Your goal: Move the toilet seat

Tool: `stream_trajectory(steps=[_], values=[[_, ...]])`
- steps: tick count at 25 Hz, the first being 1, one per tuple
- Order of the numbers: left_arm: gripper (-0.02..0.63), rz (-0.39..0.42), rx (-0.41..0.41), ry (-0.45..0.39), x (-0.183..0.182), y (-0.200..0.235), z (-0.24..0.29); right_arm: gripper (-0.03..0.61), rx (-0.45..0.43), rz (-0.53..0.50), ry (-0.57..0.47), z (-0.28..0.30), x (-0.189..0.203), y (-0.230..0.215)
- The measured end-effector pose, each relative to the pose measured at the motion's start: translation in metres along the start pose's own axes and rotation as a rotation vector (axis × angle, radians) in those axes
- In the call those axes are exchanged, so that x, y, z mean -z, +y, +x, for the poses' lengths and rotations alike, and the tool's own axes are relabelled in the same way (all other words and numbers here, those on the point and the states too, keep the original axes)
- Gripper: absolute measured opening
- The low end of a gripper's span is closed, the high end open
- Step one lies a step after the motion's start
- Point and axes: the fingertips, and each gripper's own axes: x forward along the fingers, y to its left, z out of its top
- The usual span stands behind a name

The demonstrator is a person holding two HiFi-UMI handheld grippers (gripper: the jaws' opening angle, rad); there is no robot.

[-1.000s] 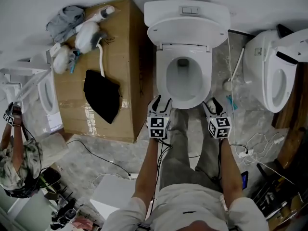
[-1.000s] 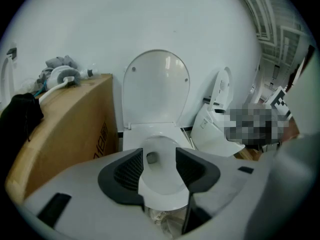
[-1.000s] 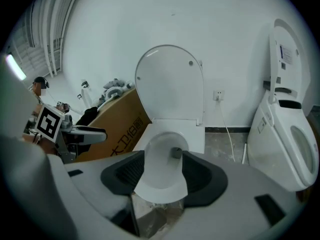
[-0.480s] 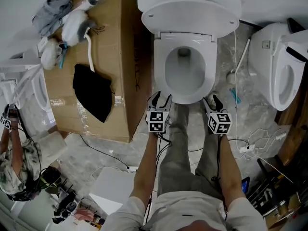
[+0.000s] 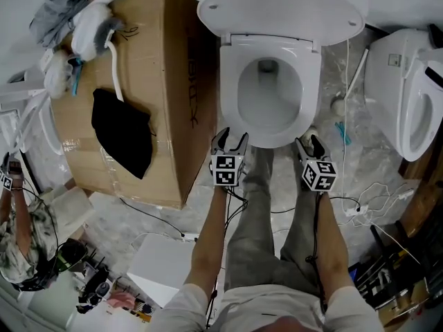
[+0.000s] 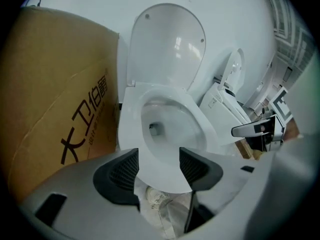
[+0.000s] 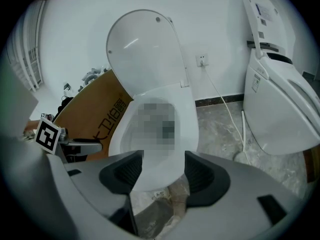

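Note:
The white toilet stands in the middle of the head view, its seat (image 5: 232,95) lying flat on the bowl and its lid (image 5: 277,9) raised against the tank. My left gripper (image 5: 229,142) hovers at the bowl's front left, my right gripper (image 5: 311,144) at its front right. Both have just been opening their jaws, and nothing is pinched between them. In the left gripper view the seat's front rim (image 6: 131,134) shows beyond the open left gripper (image 6: 159,159). The right gripper view shows the seat (image 7: 186,119) and lid (image 7: 142,54) past the open right gripper (image 7: 163,166).
A large cardboard box (image 5: 173,81) stands tight against the toilet's left, with a black cloth (image 5: 121,130) and rags on it. A second toilet (image 5: 408,81) stands at the right. Cables (image 5: 353,206) trail over the marble floor. Another person (image 5: 21,241) is at far left.
Both grippers have sunk toward the toilet's front rim, and the toilet now looms larger in view. Their jaws stand wider apart than before.

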Motion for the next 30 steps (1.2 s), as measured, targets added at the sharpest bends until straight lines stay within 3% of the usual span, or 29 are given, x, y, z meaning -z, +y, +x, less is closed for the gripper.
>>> stream_trajectory(steps=[12, 20, 27, 30], values=[[0.315, -0.084, -0.032, 0.054, 0.028, 0.021, 0.034, 0.295, 0.003, 0.032, 0.064, 0.034, 0.033, -0.01], [0.368, -0.161, -0.05, 0.104, 0.049, 0.032, 0.047, 0.348, 0.029, 0.195, 0.055, 0.051, 0.048, -0.026], [0.374, -0.215, 0.008, 0.127, 0.06, 0.023, 0.058, 0.36, 0.001, 0.299, 0.063, 0.066, 0.058, -0.023], [0.373, -0.228, 0.026, 0.136, 0.061, 0.02, 0.061, 0.36, -0.026, 0.296, 0.074, 0.073, 0.059, -0.015]])
